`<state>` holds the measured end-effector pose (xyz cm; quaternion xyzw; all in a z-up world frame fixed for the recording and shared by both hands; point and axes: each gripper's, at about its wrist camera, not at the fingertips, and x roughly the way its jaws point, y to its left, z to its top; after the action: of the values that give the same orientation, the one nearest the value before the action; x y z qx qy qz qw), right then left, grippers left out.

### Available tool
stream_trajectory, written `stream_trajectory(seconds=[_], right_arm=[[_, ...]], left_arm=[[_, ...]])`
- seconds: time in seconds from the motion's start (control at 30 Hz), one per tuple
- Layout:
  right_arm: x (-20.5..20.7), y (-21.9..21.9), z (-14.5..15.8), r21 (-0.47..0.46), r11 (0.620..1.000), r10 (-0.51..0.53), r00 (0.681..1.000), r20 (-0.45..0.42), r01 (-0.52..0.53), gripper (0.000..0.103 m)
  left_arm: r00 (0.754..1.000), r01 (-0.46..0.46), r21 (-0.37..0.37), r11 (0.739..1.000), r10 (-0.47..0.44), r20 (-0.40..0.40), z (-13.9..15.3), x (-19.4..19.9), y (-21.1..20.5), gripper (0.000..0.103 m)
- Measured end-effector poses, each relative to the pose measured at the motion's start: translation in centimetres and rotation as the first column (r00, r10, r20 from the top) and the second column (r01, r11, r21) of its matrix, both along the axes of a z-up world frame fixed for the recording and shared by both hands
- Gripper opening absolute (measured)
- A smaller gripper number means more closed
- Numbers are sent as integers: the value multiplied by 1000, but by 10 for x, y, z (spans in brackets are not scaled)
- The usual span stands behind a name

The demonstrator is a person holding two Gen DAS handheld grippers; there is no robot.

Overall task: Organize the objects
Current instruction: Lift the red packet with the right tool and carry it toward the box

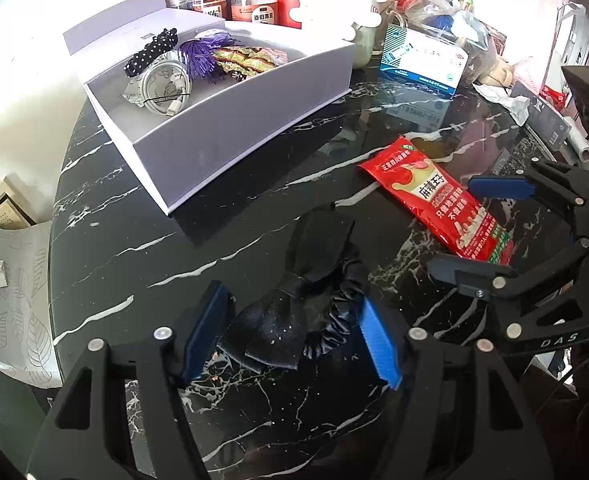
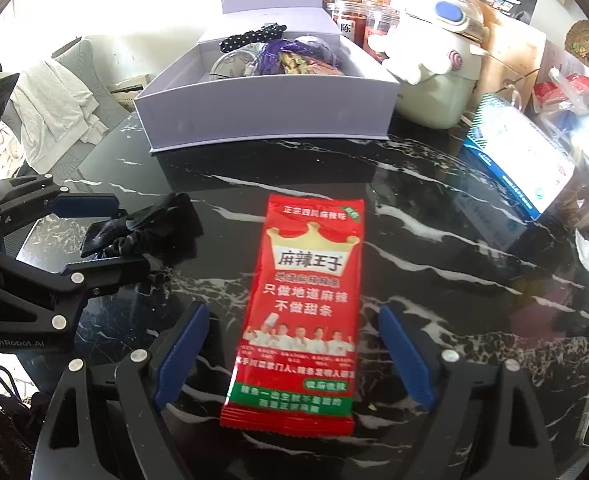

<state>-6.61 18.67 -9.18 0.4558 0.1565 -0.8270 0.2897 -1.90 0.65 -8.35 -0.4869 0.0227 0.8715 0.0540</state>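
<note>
A black bow scrunchie (image 1: pixel 302 300) lies on the black marble table between the open fingers of my left gripper (image 1: pixel 294 332); it also shows in the right wrist view (image 2: pixel 142 228). A red snack packet (image 2: pixel 302 312) lies flat between the open fingers of my right gripper (image 2: pixel 294 356); it also shows in the left wrist view (image 1: pixel 442 204). Neither gripper touches its object. A white open box (image 1: pixel 230 136) at the back holds a polka-dot tie, a white cable, a purple tassel and gold snack packs.
Behind the box (image 2: pixel 270 108) stand several jars (image 1: pixel 250 0) and a white mug with a blue button (image 2: pixel 434 68). A blue-and-white carton (image 2: pixel 518 160) and plastic bags crowd the right. A chair with cloth (image 2: pixel 54 100) stands left of the table.
</note>
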Motion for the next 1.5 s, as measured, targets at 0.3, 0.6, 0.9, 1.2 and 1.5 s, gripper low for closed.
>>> stream_trajectory(seconds=[0.3, 0.6, 0.9, 1.2, 1.5], right_arm=[[6, -1, 3, -3, 1000, 12, 1000, -19, -12, 70], [6, 3, 5, -19, 1000, -1, 1000, -19, 1, 50], [6, 5, 7, -28, 1000, -5, 1000, 15, 6, 48], [11, 8, 20, -48, 999, -9, 1000, 4, 10, 48], [13, 7, 40, -59, 998, 4, 999, -33, -6, 48]], left_arm=[[999, 36, -3, 999, -36, -3, 3, -4, 9, 26], [999, 42, 0, 999, -42, 8, 4, -6, 12, 19], [999, 33, 41, 999, -34, 24, 7, -4, 8, 19], [999, 41, 40, 998, -42, 13, 18, -8, 5, 19], [997, 75, 37, 997, -74, -12, 32, -10, 7, 19]])
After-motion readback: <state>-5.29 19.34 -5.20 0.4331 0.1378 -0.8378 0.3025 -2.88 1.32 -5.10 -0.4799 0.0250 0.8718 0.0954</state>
